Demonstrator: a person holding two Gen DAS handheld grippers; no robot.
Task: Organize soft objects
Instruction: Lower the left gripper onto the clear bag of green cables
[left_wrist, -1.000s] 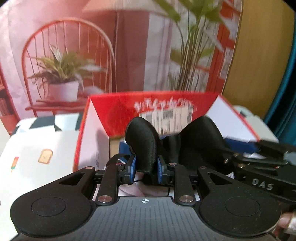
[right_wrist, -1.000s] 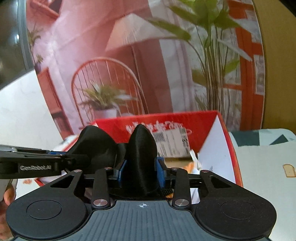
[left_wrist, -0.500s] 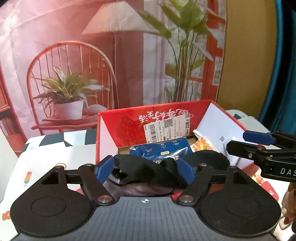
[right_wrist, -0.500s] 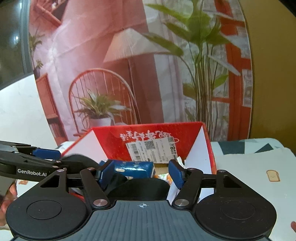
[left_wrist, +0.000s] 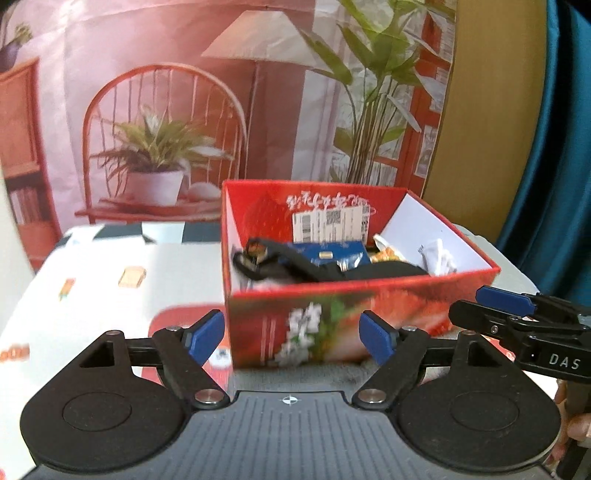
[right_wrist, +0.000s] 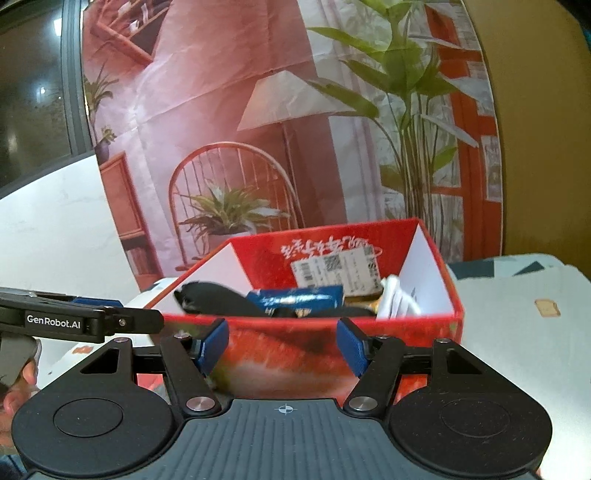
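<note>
A red cardboard box (left_wrist: 332, 325) stands open on the table; it also shows in the right wrist view (right_wrist: 314, 354). A black soft garment (left_wrist: 314, 269) lies inside it, seen from the right wrist too (right_wrist: 214, 301), over a blue packet (left_wrist: 328, 253). My left gripper (left_wrist: 293, 334) is open and empty, in front of the box's near wall. My right gripper (right_wrist: 282, 345) is open and empty, also in front of that wall. Each gripper shows at the edge of the other's view.
White items (left_wrist: 439, 256) and an orange snack pack lie in the box's right side. The tablecloth (left_wrist: 110, 295) with small printed pictures spreads left of the box. A printed backdrop with a chair and plants stands behind the table.
Both grippers opened and let go of the black garment, which now lies in the box. Both have pulled back toward me, away from the box.
</note>
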